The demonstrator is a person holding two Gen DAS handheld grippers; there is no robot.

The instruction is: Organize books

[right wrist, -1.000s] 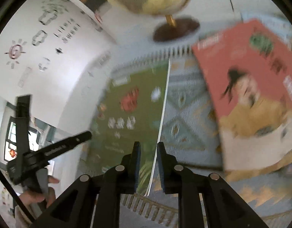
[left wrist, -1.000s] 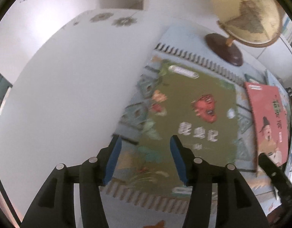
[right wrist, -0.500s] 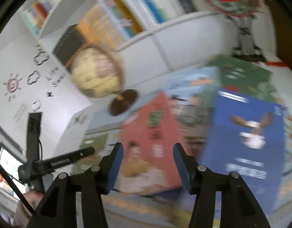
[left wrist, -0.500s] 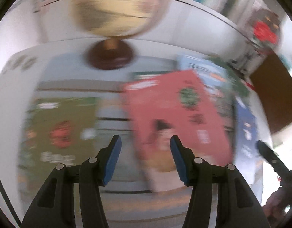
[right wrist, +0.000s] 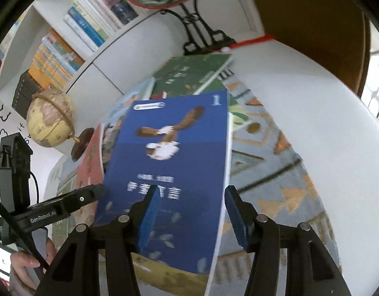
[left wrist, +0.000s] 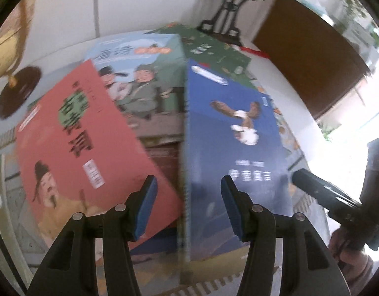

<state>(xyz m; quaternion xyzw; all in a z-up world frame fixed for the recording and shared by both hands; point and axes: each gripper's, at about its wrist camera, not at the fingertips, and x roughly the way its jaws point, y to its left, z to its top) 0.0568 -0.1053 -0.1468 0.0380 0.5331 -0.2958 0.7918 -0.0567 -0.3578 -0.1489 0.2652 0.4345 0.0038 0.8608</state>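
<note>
Both hand-held grippers have swung from the green book to 4 overlapping, unsorted books; left hand-held gripper (left wrist: 187, 207) and right hand-held gripper (right wrist: 190, 215) gape empty over the blue eagle-cover book (right wrist: 169, 172).

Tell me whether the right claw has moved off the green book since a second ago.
Yes. The right claw, its jaws just opened and empty, has swung away from the globe side and now hovers over the blue book.

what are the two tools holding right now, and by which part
Nothing is held. The left tool and right tool both stand open above the blue book, pads clear of it.
</note>
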